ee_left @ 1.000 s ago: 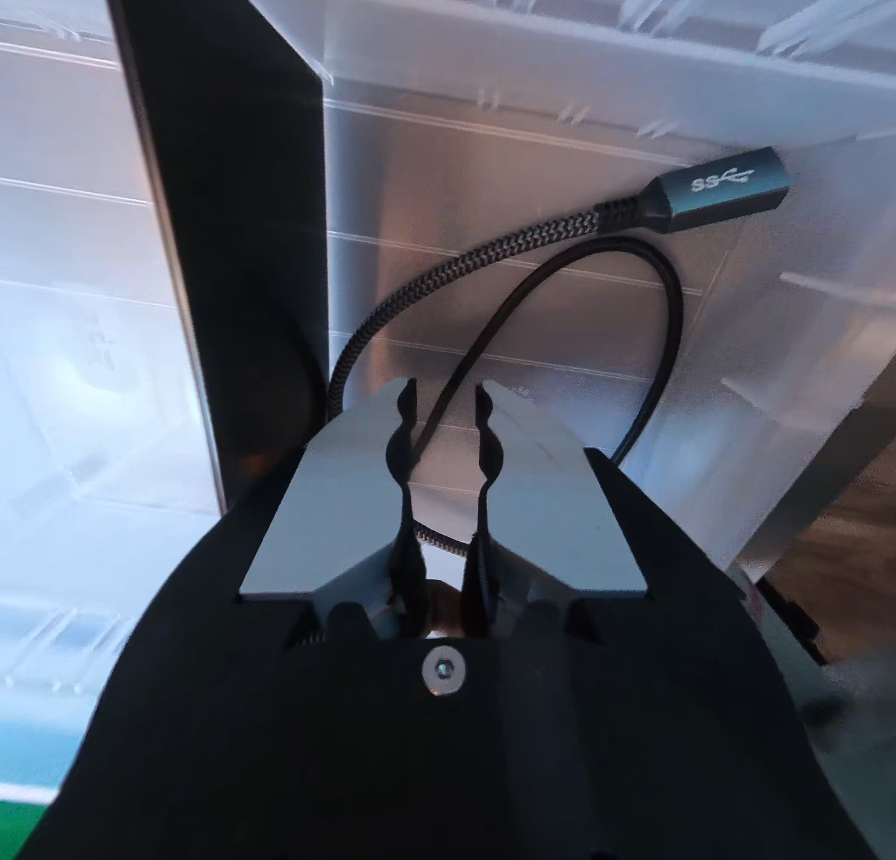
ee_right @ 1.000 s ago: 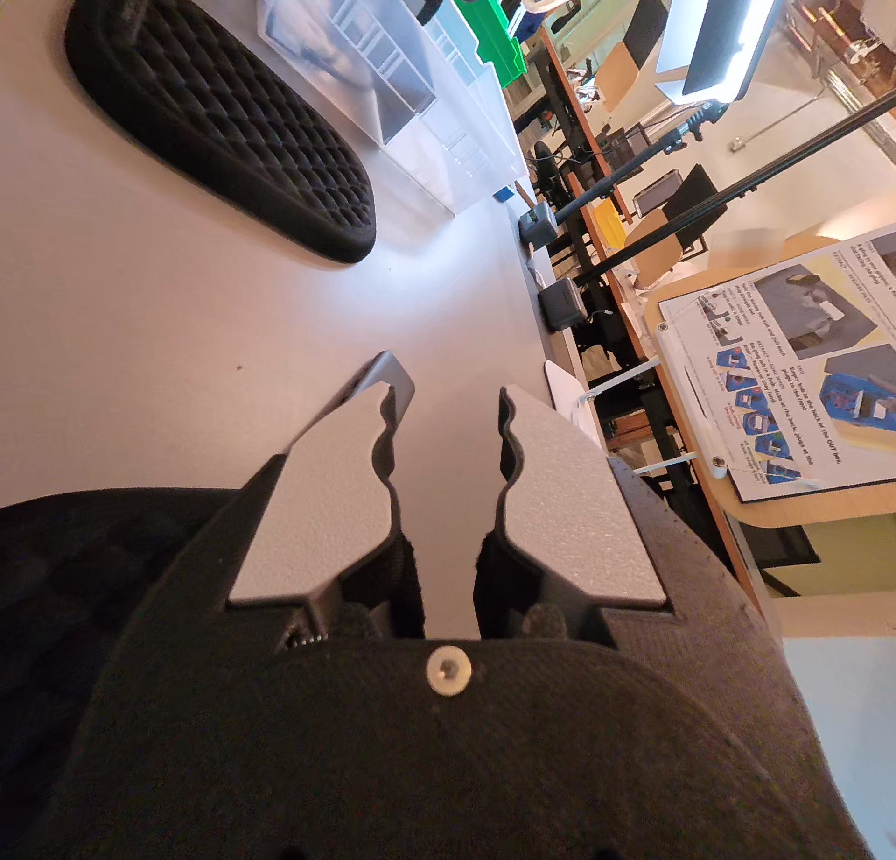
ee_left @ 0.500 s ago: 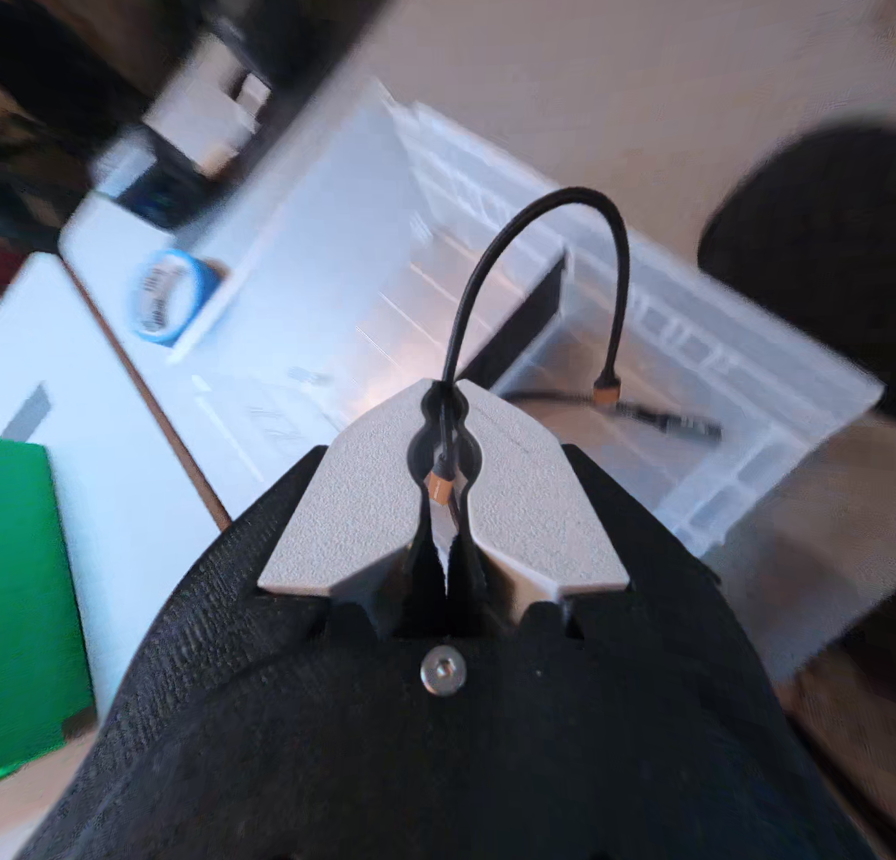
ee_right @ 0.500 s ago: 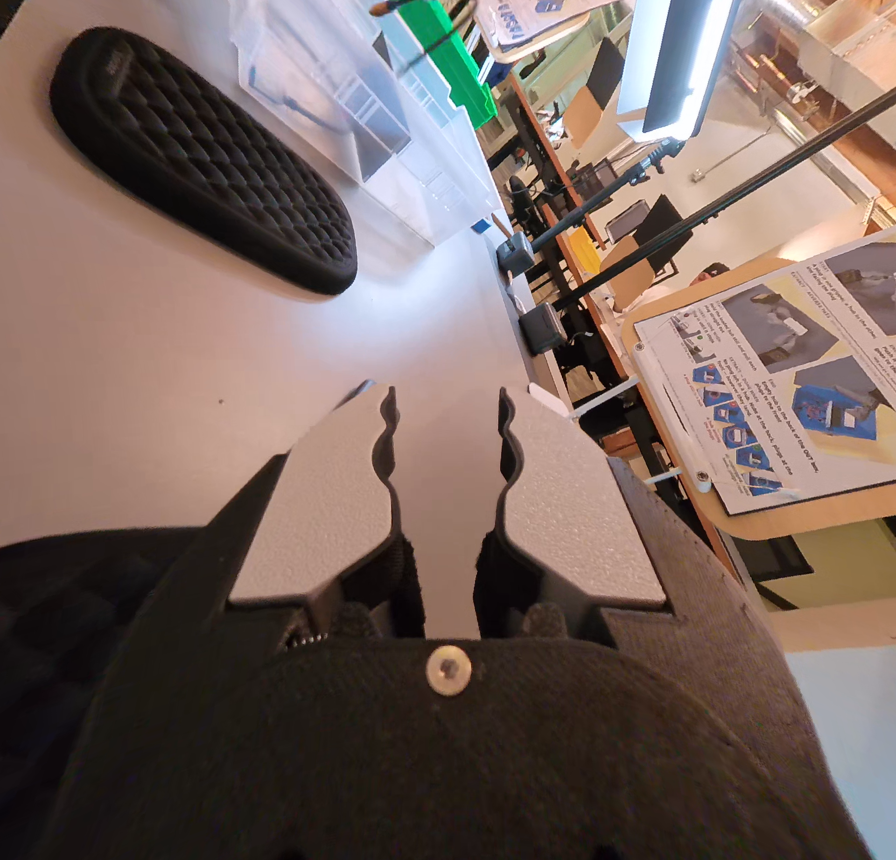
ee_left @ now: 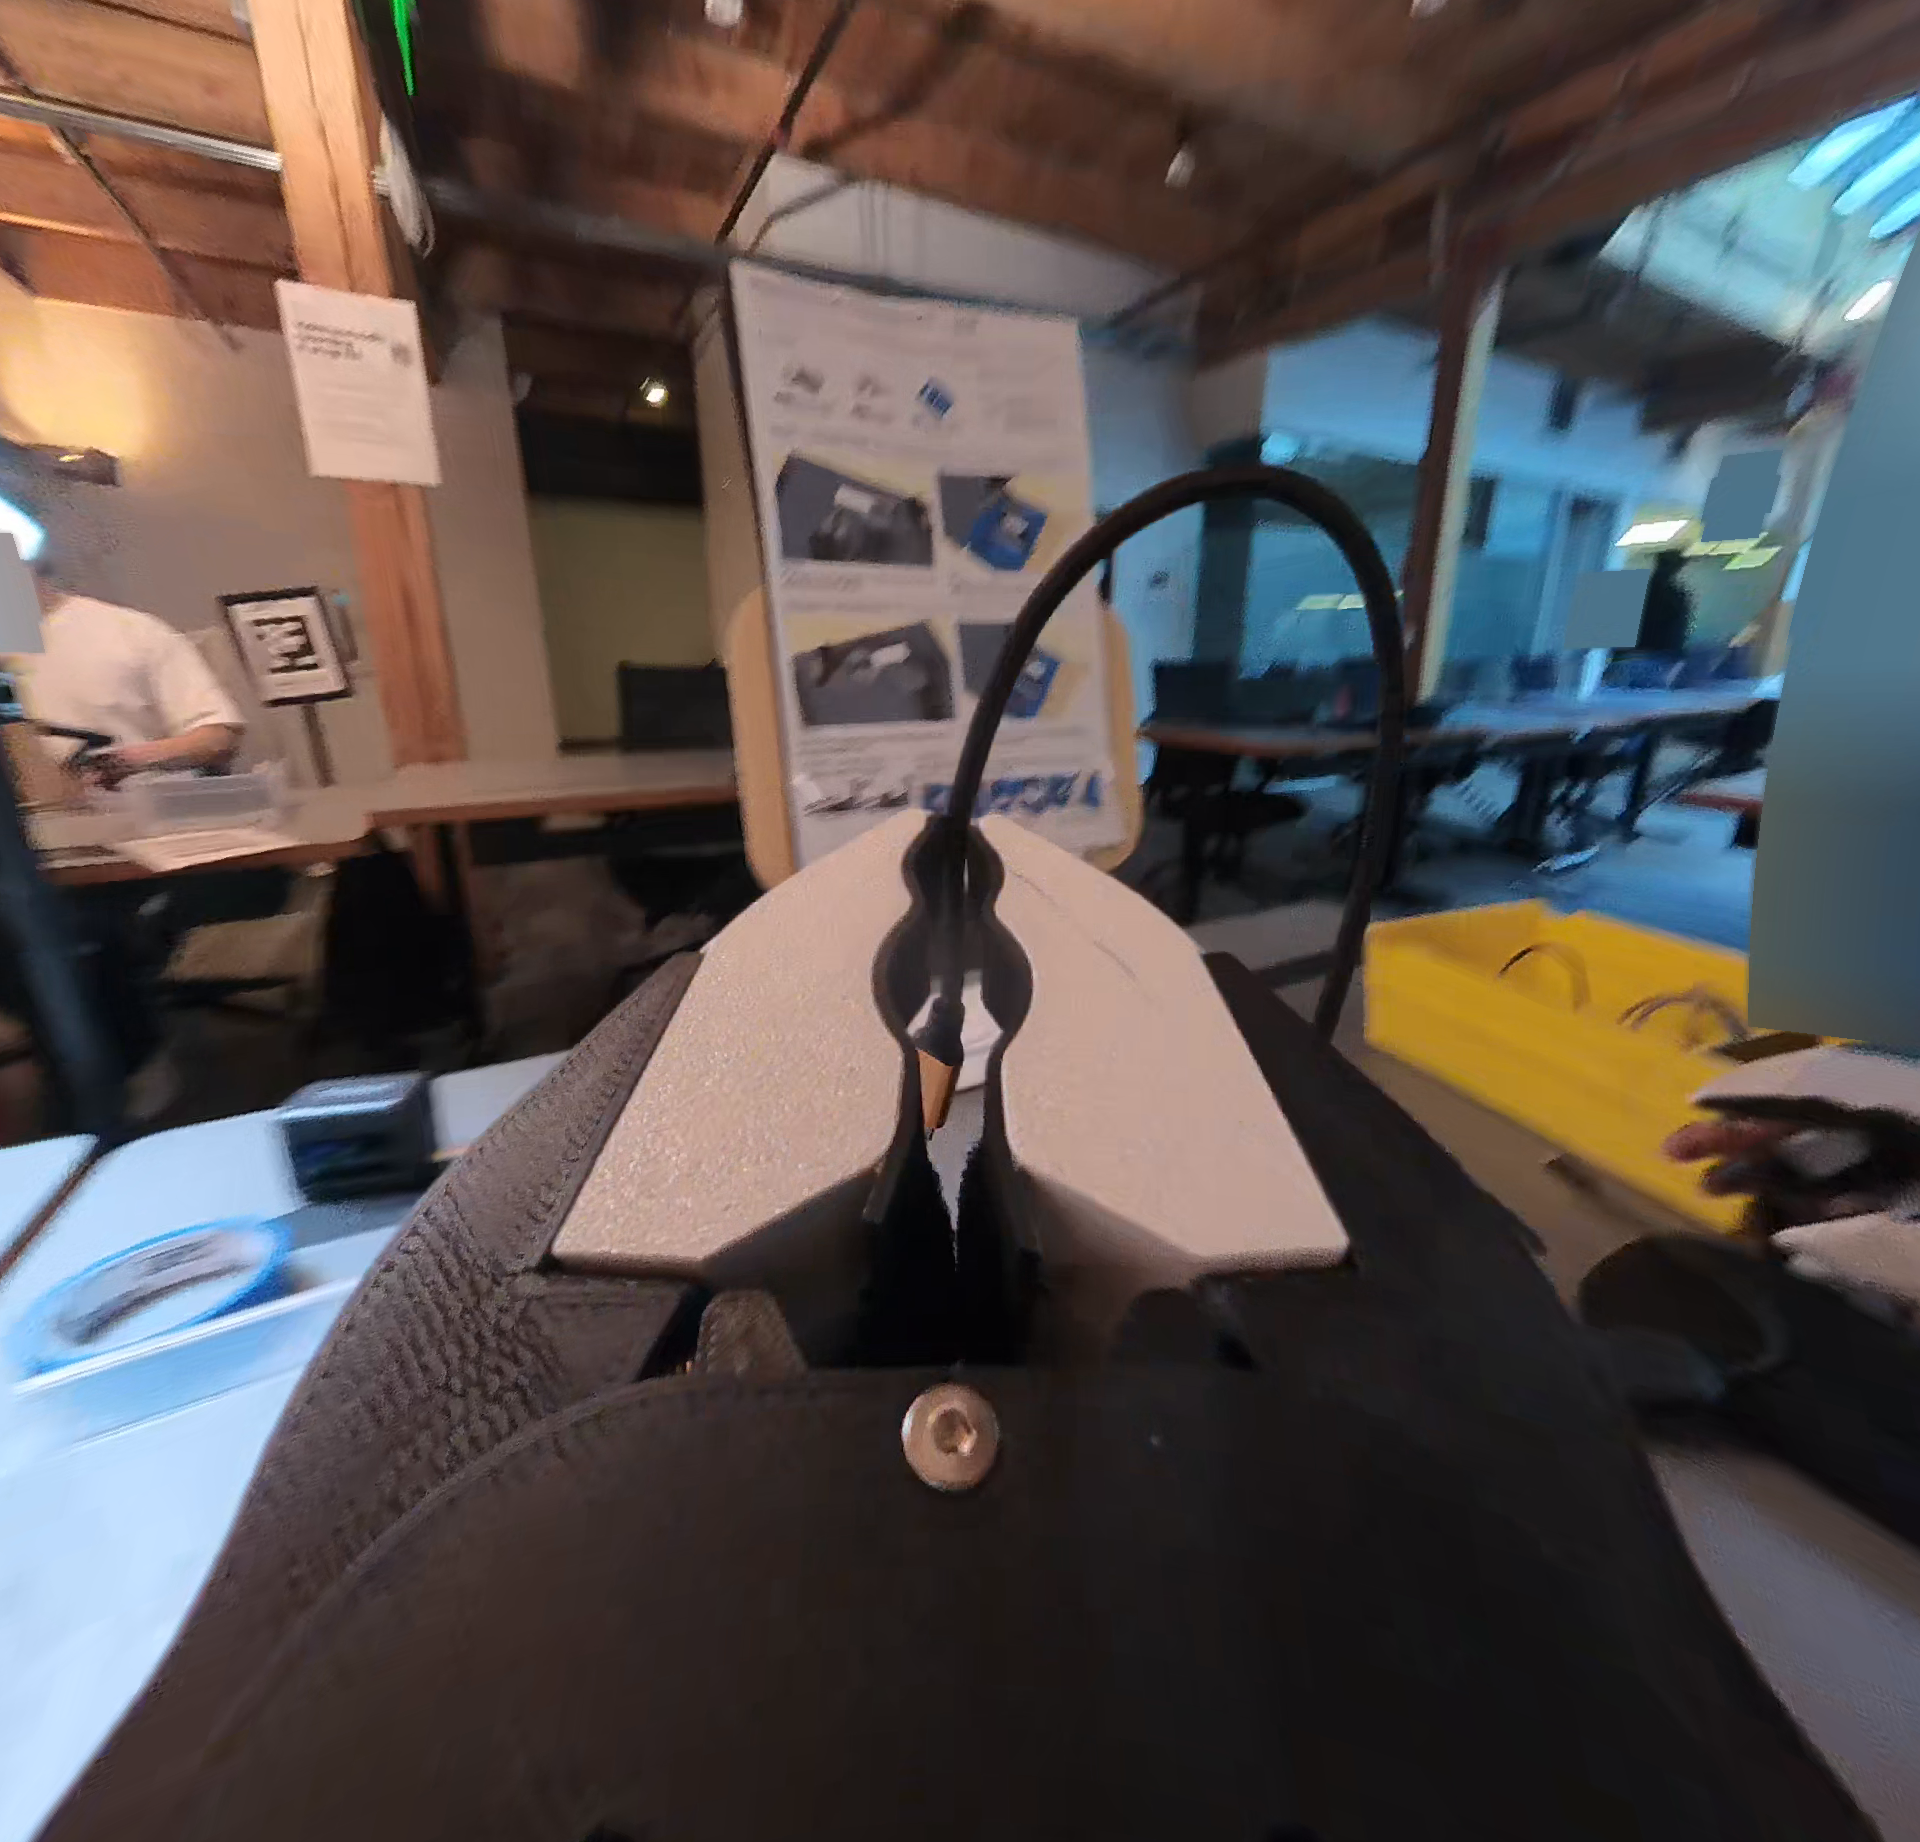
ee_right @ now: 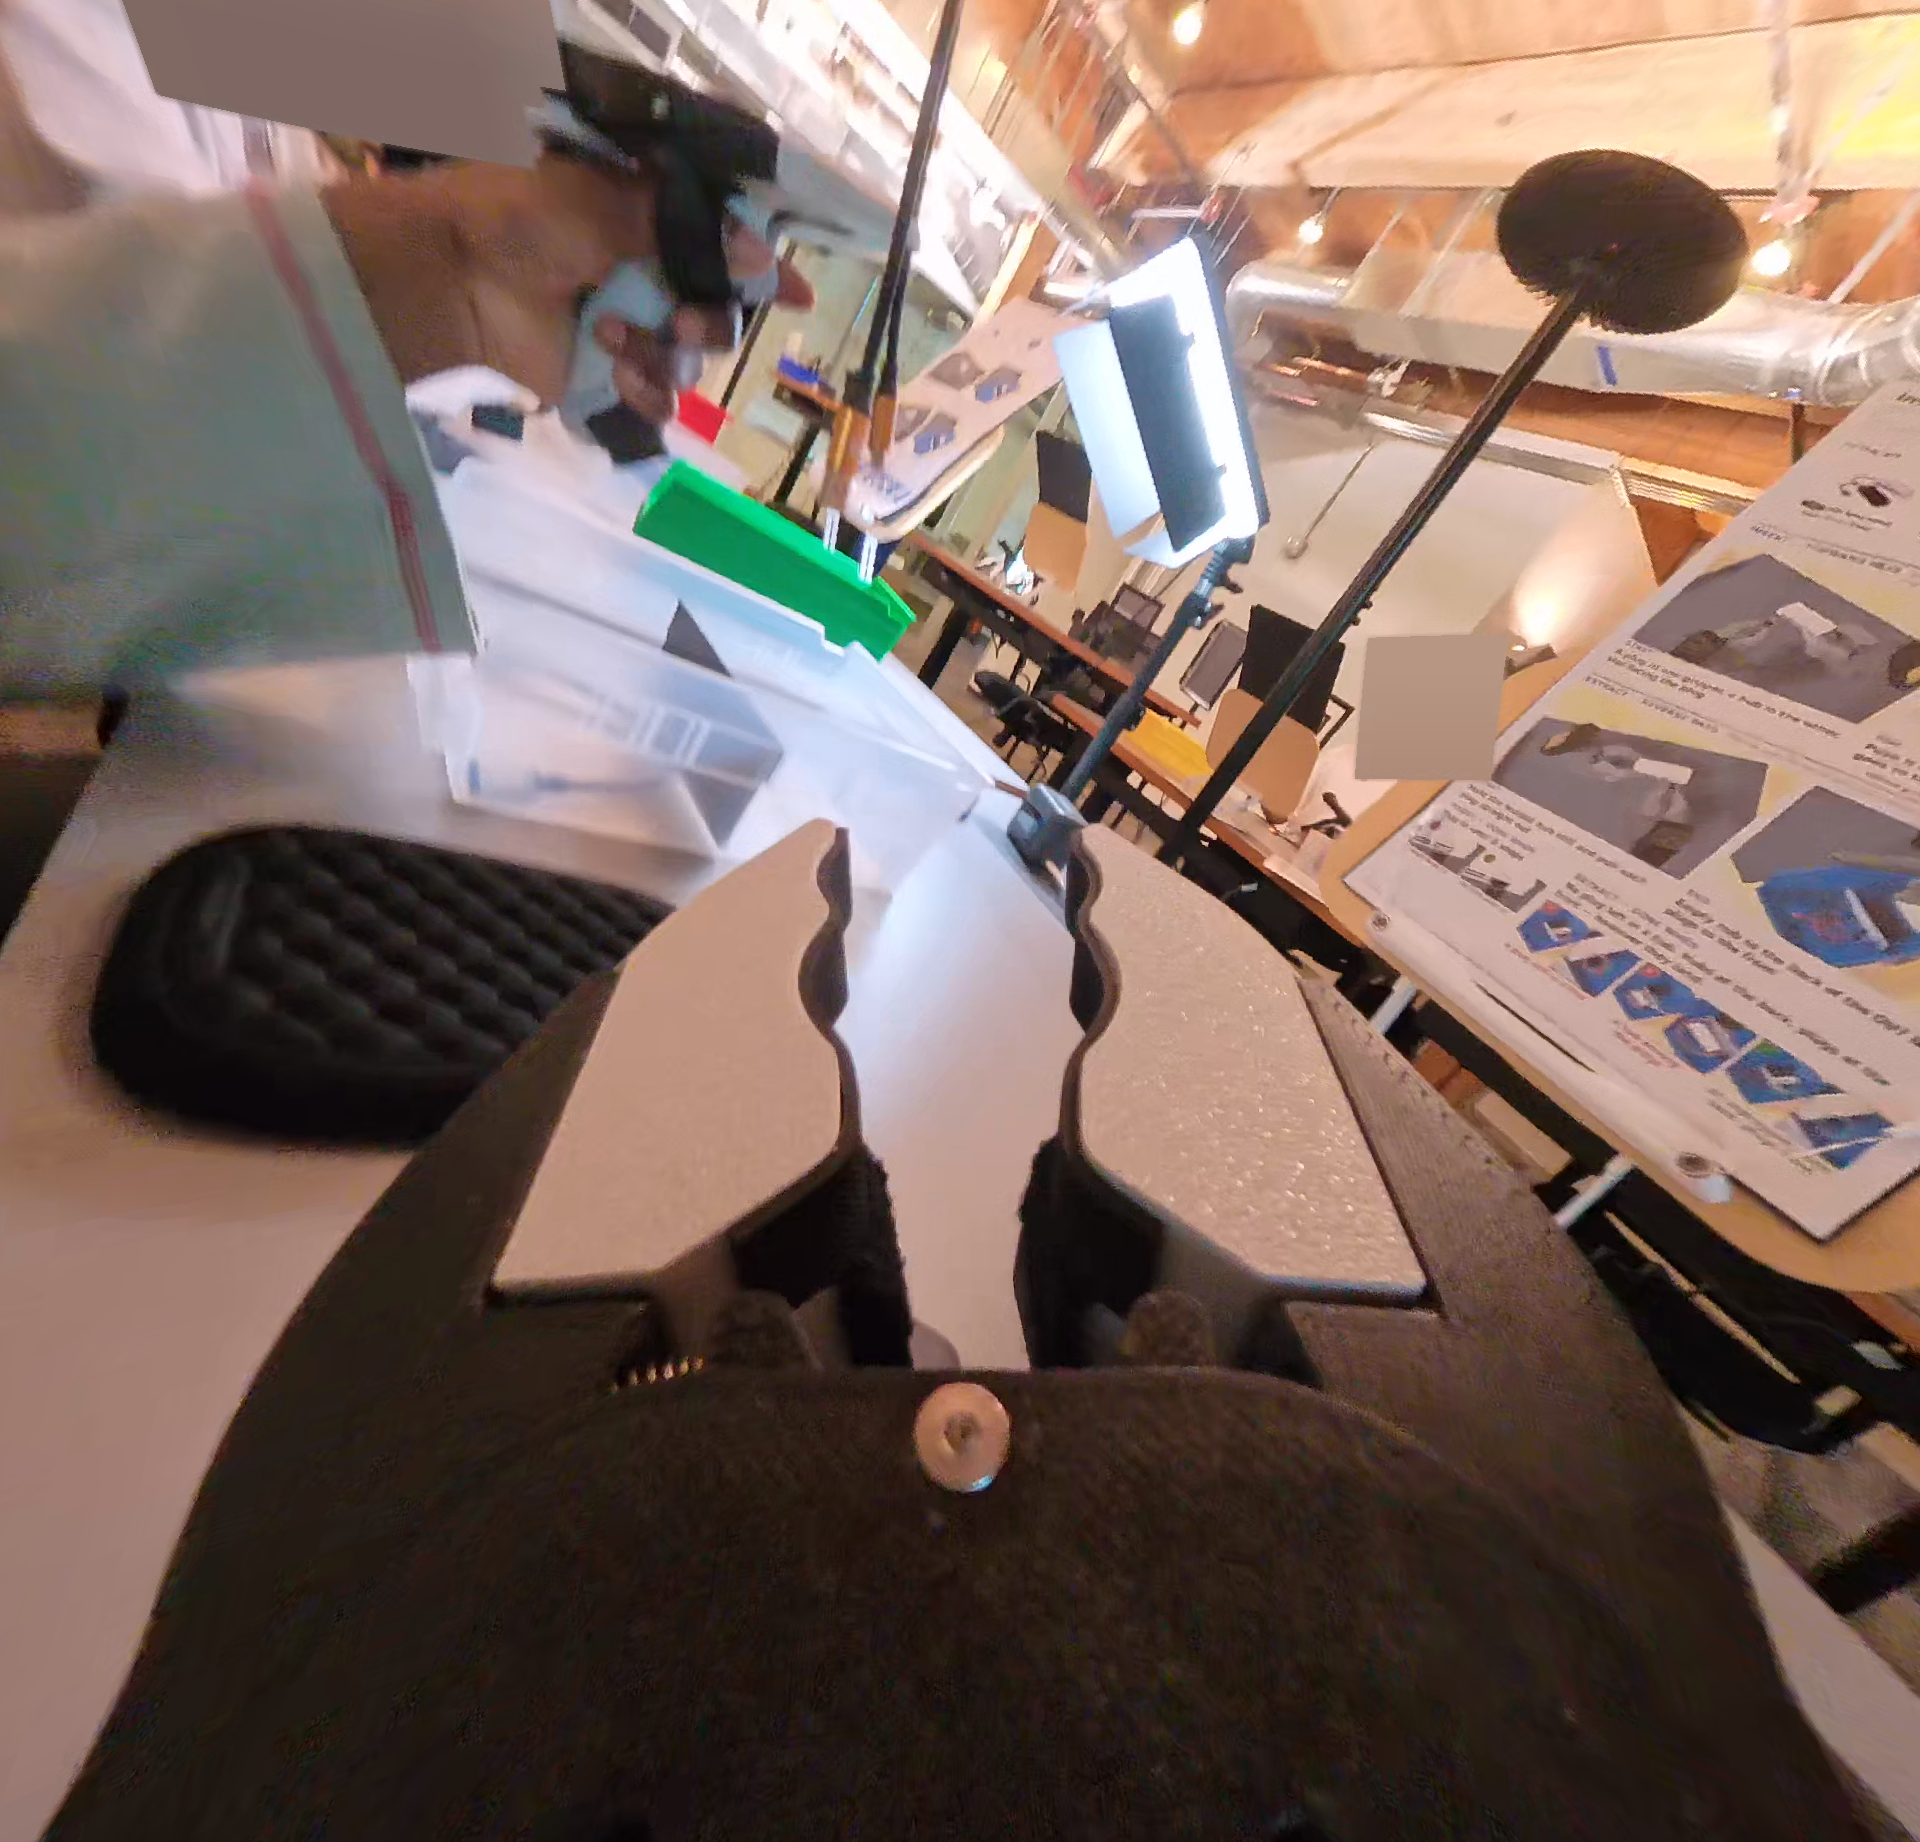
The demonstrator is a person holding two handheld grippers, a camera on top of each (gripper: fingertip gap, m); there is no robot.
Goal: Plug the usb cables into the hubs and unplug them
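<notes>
My left gripper is shut on a thin black USB cable, pinching it just above its orange plug. The cable arcs up from the fingers, over to the right and down behind the right finger; its other end is hidden. The gripper is held up in the air, facing across the room. My right gripper is open and empty, low over the white table. No hub shows in either view.
A black quilted pad lies left of the right gripper, with clear plastic bins and a green bin behind it. A yellow bin, blue tape roll, small black box and picture board surround the left gripper. The gap from one gripper's tips to the other's is roughly 30 cm.
My left gripper shut on the black cable inside the clear bin, lifted it out and swung up to face the room. My right gripper stayed open and tilted upward.
</notes>
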